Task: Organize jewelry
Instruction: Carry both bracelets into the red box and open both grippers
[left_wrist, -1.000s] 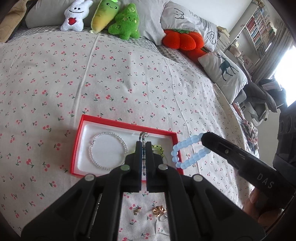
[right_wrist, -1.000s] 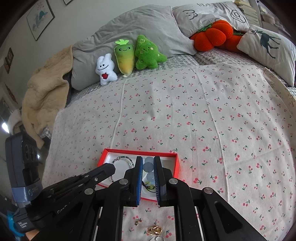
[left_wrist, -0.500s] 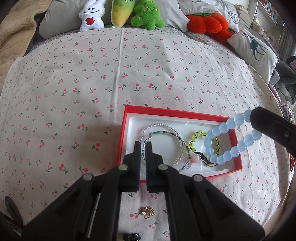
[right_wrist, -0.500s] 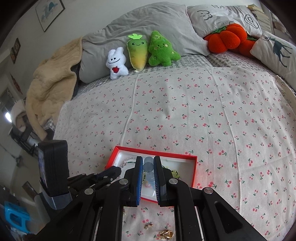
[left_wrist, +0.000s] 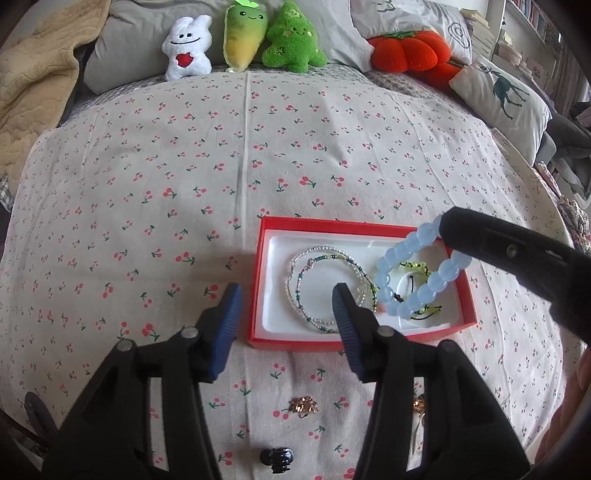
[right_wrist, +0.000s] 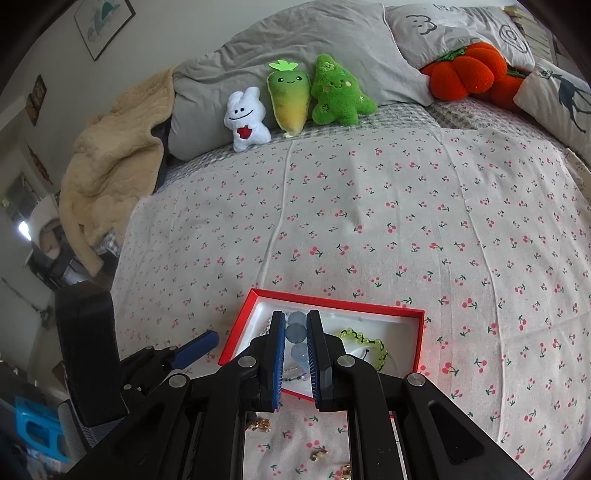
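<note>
my right hand-held gripper (right_wrist: 295, 343) is clamped on the pale blue bead bracelet (left_wrist: 417, 273), holding it above the right half of the red box (left_wrist: 258, 258) on the bed (left_wrist: 258, 147). my left hand-held gripper (left_wrist: 286, 295) is spread wide over the box's left edge, with thin beaded bracelets (left_wrist: 325, 258) lying inside the box.

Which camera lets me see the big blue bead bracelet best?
The left wrist view. There the blue bead bracelet hangs as a whole loop from the right tool over the red box. The right wrist view shows only a few beads squeezed between that tool's fingers.
</note>
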